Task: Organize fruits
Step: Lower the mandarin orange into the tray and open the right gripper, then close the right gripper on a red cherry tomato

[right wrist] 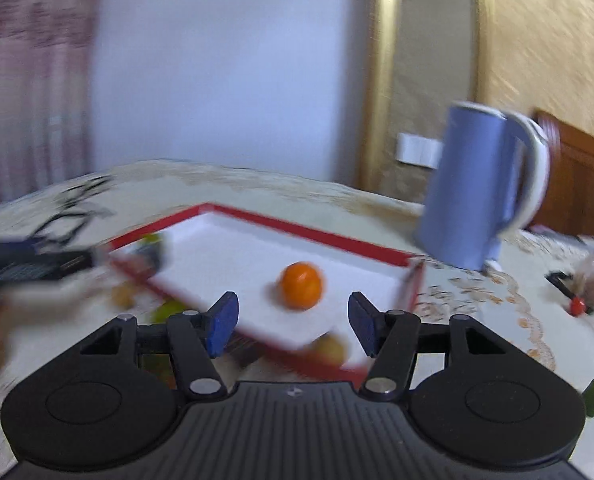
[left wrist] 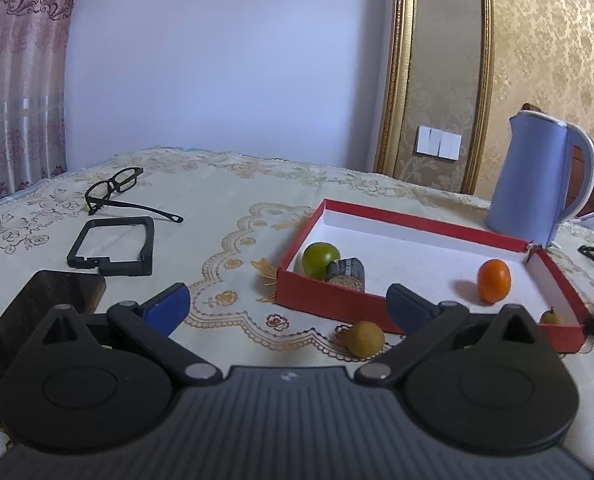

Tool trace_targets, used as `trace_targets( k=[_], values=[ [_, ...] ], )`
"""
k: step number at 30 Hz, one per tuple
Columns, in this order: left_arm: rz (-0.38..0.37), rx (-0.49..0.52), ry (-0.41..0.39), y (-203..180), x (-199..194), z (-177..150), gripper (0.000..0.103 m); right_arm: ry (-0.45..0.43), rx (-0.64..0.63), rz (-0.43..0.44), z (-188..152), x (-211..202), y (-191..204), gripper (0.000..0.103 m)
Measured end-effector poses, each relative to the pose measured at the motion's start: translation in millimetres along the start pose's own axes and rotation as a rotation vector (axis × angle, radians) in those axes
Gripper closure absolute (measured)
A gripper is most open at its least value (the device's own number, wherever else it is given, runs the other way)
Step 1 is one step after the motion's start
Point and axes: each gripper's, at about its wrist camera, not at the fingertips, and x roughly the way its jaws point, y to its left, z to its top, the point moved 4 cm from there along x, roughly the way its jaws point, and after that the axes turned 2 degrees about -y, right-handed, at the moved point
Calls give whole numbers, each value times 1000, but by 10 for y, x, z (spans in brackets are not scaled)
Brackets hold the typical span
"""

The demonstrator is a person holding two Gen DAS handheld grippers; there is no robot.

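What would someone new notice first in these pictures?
Probably the red box in the middle of the table, with an orange fruit on its white floor and a green fruit in its near left corner. Behind its right end stands a tall blue kettle.

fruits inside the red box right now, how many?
3. Green fruit at the red box near-left corner, orange fruit mid-right, small tan fruit at the near-right corner. Another tan fruit lies outside on the tablecloth. Gripper parts may hide more.
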Motion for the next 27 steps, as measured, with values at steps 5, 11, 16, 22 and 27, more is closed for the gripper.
trace_targets(
  k=[5, 11, 16, 22, 27],
  values=[
    [4, -10, 17, 23, 18, -9, 0, 45, -90, 133, -192, -150, 352, 54],
    [-2, -32, 30, 63, 31, -22, 0, 107, -150, 171, -220, 32, 474, 73],
    [-12, -55, 38, 94, 47, -20, 0, 164, -170, 182, -301, 163, 496, 73],
    [-24, -46, 35, 72, 37, -22, 0, 212, -168, 204, -319, 376, 481, 73],
    [-91, 24, 38, -58, -6, -25, 0, 212, -151, 196, -306, 357, 457, 80]
  ],
)
